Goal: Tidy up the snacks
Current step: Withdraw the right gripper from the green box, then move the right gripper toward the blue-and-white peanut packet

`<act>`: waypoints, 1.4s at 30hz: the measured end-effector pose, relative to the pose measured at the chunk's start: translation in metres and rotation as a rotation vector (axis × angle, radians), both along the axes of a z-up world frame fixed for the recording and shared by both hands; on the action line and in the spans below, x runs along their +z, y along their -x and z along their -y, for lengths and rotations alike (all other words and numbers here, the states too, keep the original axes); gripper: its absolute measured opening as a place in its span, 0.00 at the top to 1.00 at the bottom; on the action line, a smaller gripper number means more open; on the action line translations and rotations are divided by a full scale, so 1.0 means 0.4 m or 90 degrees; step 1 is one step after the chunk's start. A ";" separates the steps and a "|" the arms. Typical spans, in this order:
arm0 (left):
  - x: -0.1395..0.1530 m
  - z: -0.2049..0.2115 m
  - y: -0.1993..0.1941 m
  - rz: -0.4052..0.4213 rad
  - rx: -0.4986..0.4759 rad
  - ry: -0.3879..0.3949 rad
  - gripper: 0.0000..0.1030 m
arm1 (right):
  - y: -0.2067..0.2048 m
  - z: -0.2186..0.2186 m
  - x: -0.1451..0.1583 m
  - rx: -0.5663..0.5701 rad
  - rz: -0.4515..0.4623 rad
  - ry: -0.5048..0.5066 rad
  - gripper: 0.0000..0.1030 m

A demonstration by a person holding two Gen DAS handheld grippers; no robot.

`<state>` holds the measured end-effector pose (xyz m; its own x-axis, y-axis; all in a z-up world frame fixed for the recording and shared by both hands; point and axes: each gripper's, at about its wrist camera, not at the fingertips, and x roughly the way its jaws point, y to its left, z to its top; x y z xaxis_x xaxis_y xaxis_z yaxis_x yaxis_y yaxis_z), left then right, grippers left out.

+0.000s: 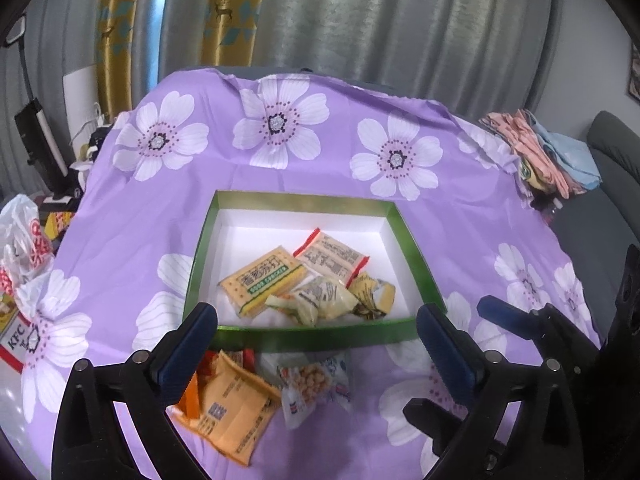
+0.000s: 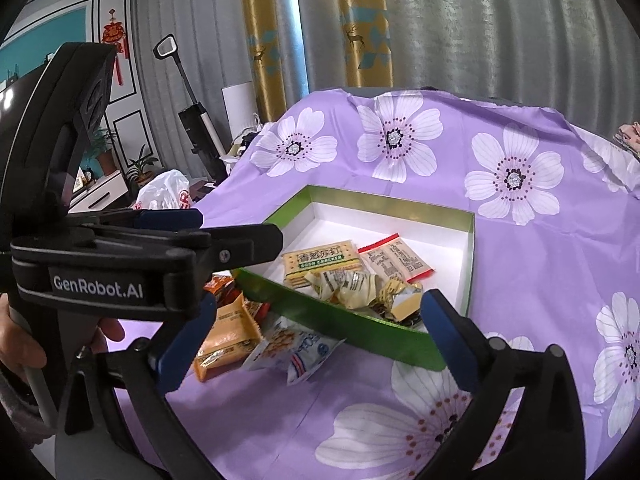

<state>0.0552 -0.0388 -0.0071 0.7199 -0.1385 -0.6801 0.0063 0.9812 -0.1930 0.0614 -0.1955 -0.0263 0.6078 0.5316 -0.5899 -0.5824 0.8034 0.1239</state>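
A purple flowered cloth (image 1: 312,160) covers the table, likely to give a plain working surface. At its middle sits the landmark, a shallow green box (image 1: 320,338) with a white floor, collecting the sorted snacks: a cracker packet (image 1: 262,280) printed "SODA CRACKER", a red-edged packet (image 1: 330,256) and crumpled wrappers (image 1: 320,300). Just outside the box's near wall, an orange packet (image 1: 230,412) and a peanut packet (image 1: 314,384) lie unsorted. The left gripper (image 1: 316,348), marked "GenRobot.AI", and the right gripper (image 2: 316,340) hover there, both spread wide and empty.

Box (image 1: 316,336) on table cloth (image 1: 320,168). Cracker pack (image 1: 260,282) in box. Peanut bag (image 1: 314,382), snack bag (image 1: 230,412) before box.
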 end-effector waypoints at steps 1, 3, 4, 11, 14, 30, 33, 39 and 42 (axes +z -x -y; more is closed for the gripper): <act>0.000 -0.003 0.010 -0.002 0.001 0.001 0.03 | 0.006 0.001 0.000 0.000 -0.003 0.001 0.00; -0.002 -0.011 0.025 -0.004 0.004 0.005 0.03 | 0.016 0.003 -0.001 -0.003 -0.008 0.001 0.00; -0.004 -0.021 0.034 -0.006 0.008 0.012 0.03 | 0.024 0.005 -0.002 -0.004 -0.010 0.002 0.00; -0.019 -0.100 0.083 -0.028 0.053 0.067 0.03 | 0.063 0.018 -0.022 -0.011 -0.034 0.006 0.00; -0.025 -0.130 0.106 -0.030 0.070 0.078 0.03 | 0.075 0.026 -0.030 -0.015 -0.047 0.002 0.00; -0.116 -0.170 0.178 -0.075 0.073 0.114 0.03 | 0.114 0.013 -0.095 -0.004 -0.091 0.013 0.00; -0.133 -0.135 0.177 -0.062 0.036 0.102 0.03 | 0.115 0.011 -0.111 -0.001 -0.100 0.013 0.00; -0.180 -0.069 0.165 -0.044 -0.031 0.052 0.03 | 0.108 -0.001 -0.161 -0.004 -0.098 0.045 0.01; -0.203 -0.058 0.150 -0.057 -0.038 0.037 0.03 | 0.096 -0.004 -0.182 -0.005 -0.107 0.050 0.02</act>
<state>-0.0047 -0.0155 -0.0884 0.6457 -0.2197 -0.7313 0.0445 0.9669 -0.2512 0.0230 -0.1938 -0.0991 0.5007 0.4761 -0.7229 -0.5527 0.8186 0.1563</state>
